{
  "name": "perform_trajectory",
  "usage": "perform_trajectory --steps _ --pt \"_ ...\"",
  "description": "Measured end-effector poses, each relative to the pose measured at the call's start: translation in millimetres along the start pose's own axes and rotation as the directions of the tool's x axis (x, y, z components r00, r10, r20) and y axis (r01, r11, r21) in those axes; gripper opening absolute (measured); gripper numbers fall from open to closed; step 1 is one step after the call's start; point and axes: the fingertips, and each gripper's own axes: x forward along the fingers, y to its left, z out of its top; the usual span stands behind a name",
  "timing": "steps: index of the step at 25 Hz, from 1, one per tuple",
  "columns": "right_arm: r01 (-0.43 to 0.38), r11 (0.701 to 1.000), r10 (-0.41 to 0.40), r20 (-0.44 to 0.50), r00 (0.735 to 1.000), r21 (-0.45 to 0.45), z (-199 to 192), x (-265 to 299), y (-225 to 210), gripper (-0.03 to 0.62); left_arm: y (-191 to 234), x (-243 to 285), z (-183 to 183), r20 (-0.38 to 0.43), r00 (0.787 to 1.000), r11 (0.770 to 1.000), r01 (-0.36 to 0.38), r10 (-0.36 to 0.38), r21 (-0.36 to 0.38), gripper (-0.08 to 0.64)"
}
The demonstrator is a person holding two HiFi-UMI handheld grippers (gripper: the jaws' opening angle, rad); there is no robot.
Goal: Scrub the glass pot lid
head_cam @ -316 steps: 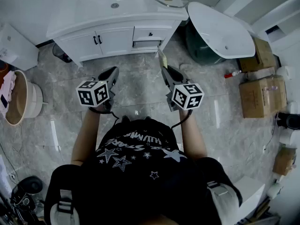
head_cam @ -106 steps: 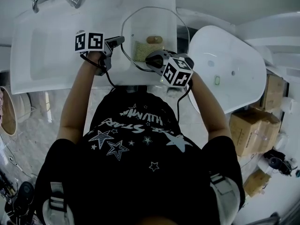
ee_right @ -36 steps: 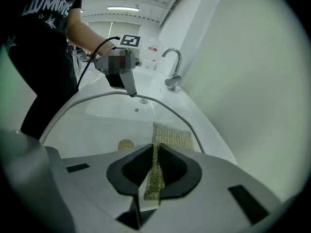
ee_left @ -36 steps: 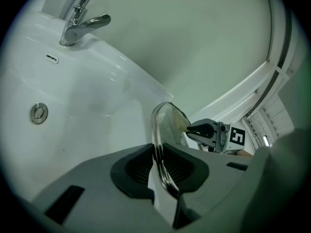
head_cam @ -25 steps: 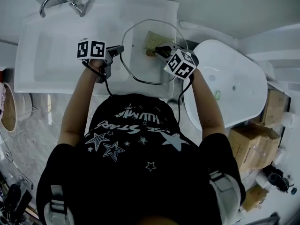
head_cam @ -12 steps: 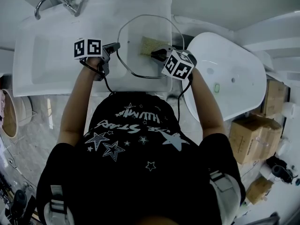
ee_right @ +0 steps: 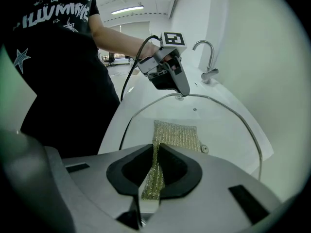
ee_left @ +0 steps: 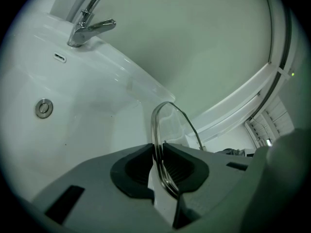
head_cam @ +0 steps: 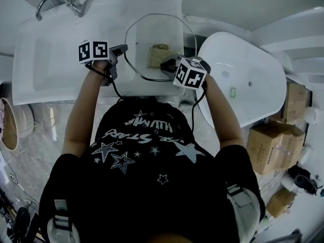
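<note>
The glass pot lid (head_cam: 152, 32) lies over the white counter (head_cam: 101, 16), just right of the basin (head_cam: 45, 59) with its tap (head_cam: 53, 1); whether it rests flat on the surface or is lifted a little cannot be told. The left tongs (head_cam: 123, 49) are clamped on the lid's left rim, and in the left gripper view the metal-edged glass (ee_left: 171, 125) passes straight between the two dark pads (ee_left: 138, 166), which press on it from both sides. The right tongs (head_cam: 166, 64) reach in from the lid's near right side and are closed on a yellowish mesh scouring cloth (head_cam: 156, 56). In the right gripper view one end of that cloth (ee_right: 177, 134) is pinched between the pads, while the rest is spread flat on the glass (ee_right: 223, 130), inside the rim. The left tongs (ee_right: 181, 92) show there at the lid's far edge. A white bathtub (head_cam: 243, 80) stands to the right of the counter.
</note>
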Motion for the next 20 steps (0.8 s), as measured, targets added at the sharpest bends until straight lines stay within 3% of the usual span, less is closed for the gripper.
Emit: perform_trajectory --steps 13,20 --pt "-0.131 0.989 0.13 0.02 0.991 0.061 4 -6 31 0.044 1 0 -1 0.005 1.0 1.0 -0.006 0.006 -0.001 0.072" --pt "-0.156 0.985 0.155 0.025 0.988 0.08 4 -9 35 0.044 1 0 -1 -0.001 1.0 1.0 -0.002 0.002 0.0 0.072"
